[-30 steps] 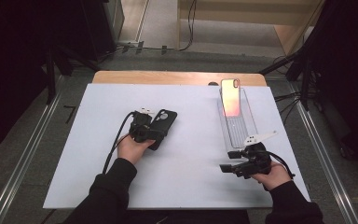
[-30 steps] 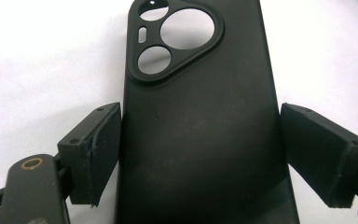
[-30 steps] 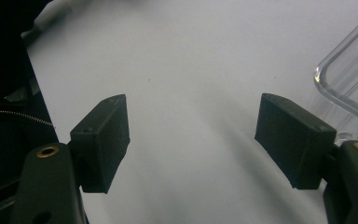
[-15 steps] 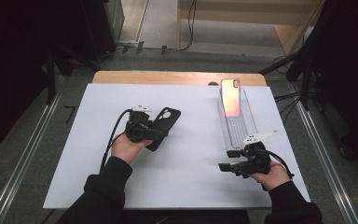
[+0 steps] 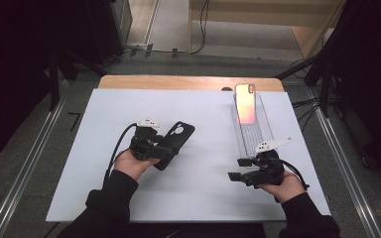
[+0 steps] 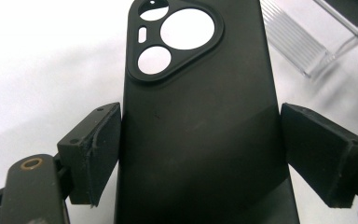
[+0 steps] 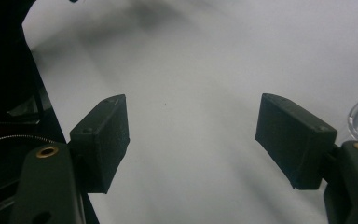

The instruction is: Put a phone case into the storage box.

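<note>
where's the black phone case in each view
high view: black phone case left of centre, in the left gripper.
left gripper view: the case fills the middle, between both jaws.
right gripper view: no case to point to.
shared landmark: clear plastic stand, upper right in the left gripper view.

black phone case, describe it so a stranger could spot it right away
On the white table sheet, look left of centre at the left gripper. Between its jaws sits the matte black phone case, marked by a rounded-triangle camera cutout, unlike the glowing pink phone on the clear stand.
</note>
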Demonstrator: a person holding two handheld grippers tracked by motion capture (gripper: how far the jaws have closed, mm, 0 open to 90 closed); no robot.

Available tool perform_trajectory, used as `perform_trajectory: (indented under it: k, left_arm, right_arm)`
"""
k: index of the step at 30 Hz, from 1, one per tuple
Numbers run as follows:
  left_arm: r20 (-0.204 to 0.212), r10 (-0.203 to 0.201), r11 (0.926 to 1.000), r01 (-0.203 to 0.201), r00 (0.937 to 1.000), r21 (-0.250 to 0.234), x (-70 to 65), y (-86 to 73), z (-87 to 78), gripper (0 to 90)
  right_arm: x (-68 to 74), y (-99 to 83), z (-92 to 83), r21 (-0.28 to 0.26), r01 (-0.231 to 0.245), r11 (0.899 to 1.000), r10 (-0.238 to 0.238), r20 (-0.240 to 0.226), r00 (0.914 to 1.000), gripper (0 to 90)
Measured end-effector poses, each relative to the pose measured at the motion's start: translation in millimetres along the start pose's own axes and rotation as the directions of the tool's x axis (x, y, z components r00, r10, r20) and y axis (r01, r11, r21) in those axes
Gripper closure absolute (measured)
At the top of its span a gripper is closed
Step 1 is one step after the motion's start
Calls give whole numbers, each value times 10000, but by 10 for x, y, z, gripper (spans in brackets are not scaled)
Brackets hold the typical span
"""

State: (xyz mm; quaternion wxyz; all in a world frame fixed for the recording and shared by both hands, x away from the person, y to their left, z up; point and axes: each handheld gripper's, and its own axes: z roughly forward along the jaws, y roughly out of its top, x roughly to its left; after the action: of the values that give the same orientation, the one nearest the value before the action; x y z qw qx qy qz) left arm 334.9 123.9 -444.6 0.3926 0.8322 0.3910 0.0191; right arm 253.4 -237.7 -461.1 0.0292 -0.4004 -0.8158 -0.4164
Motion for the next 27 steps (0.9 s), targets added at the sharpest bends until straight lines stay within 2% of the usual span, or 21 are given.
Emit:
perform_trajectory:
  k: [7,14,18,21,27]
  left_arm:
    - [273,-148,9998,151,9995,-93,-54,-106,-44,155]
    - [350,-252,9993,261,9991,-257,-112,-203,-96,155]
    - [256,-180,9979,195,9995,-623,-185,-216,-121,154]
    - [175,-109,9955,125,9998,-939,-242,-219,-121,154]
    - [64,-148,9900,156,9999,-1402,-297,-246,-88,154]
  right_arm:
    - [79,67,17,-120,31,9999,-31,39,10000,240]
    - [170,168,19,-443,-44,9990,47,58,10000,238]
    - [202,244,28,-585,-103,9982,115,202,9997,237]
    - [229,316,36,-677,-172,9976,206,496,9986,237]
    - [281,453,80,-844,-362,9958,403,475,9981,237]
